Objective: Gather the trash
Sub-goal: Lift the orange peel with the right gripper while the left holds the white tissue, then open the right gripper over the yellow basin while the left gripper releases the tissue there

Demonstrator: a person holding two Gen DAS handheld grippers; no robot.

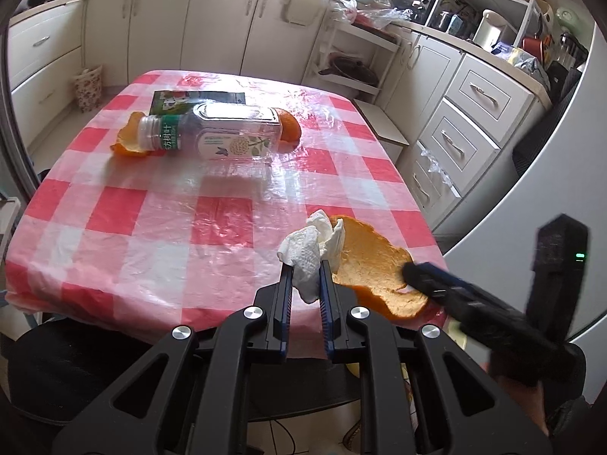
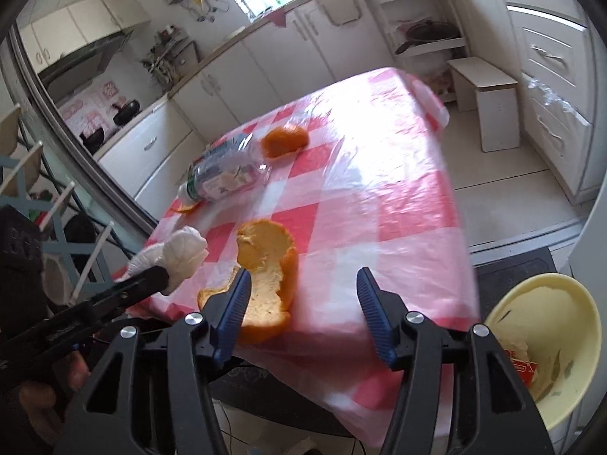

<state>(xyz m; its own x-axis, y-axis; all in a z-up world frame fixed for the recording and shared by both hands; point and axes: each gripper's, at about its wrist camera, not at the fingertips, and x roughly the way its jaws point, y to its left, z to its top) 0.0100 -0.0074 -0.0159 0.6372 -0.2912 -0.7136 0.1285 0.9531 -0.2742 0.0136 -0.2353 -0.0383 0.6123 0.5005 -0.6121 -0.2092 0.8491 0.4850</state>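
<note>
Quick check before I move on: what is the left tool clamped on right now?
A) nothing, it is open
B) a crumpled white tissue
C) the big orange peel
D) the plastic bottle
B: in the left wrist view the left tool has its jaws closed on the crumpled white tissue, while the big orange peel lies beside it on the table and the plastic bottle lies farther back.

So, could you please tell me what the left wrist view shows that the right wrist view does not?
Only the left wrist view shows the dark carton behind the bottle. Only the right wrist view shows the yellow bin beside the table, with trash inside. Both show the left gripper shut on the crumpled tissue, the open right gripper at the big orange peel, the bottle lying flat, and the checkered tablecloth.
</note>
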